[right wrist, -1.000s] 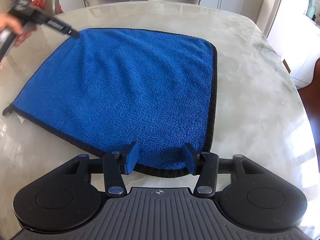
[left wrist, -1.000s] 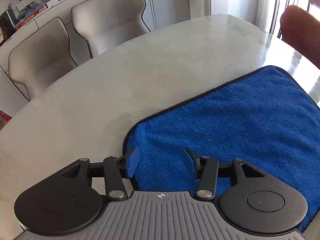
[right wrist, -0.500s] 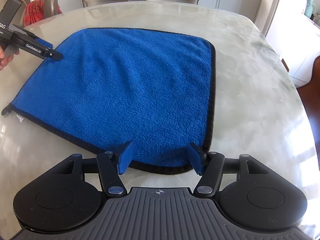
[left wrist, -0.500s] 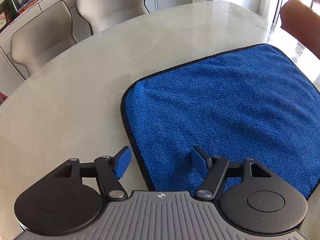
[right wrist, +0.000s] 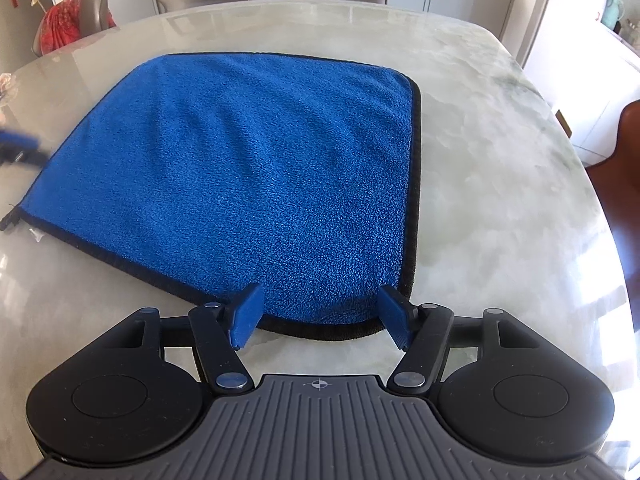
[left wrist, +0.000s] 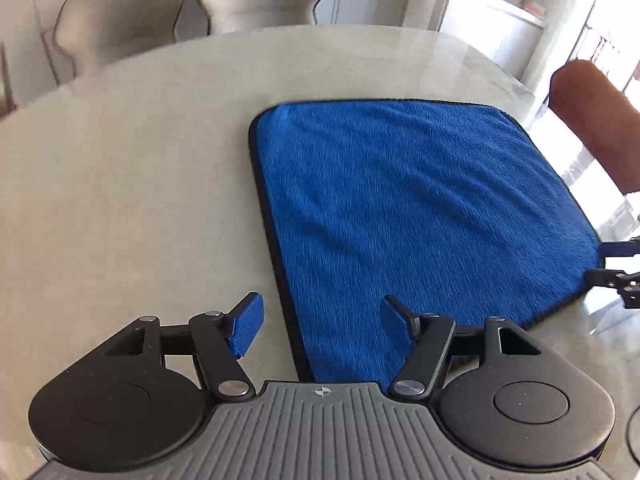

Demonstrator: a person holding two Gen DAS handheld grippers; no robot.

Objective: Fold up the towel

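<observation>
1. Left wrist view: left gripper (left wrist: 322, 328) held low over the near left corner of a blue microfibre towel (left wrist: 420, 216), jaws spread wide and clamping nothing. Left blue pad (left wrist: 248, 330) above bare marble tabletop (left wrist: 132, 200), right pad (left wrist: 396, 328) above the cloth, black-trimmed left hem running between them. Towel spread flat and unfolded, filling the right half of the table. At the far right edge, just beside the towel's right corner, tip of the right gripper (left wrist: 618, 264), partly cut off by the frame. Two pale upholstered chairs (left wrist: 192, 12) beyond the far table edge; a brown chair back (left wrist: 592, 128) at the right.

2. Right wrist view: right gripper (right wrist: 320, 314) poised at the towel's (right wrist: 256, 172) near right corner, jaws parted wide and empty, black hem curving between the two blue pads (right wrist: 246, 314). Cloth lying flat on the glossy marble tabletop (right wrist: 500, 168), well in from the far edge. A blurred dark and blue shape at the left edge, beside the towel's left side, too smeared to identify. A red cushion (right wrist: 64, 26) on a seat at far left.
</observation>
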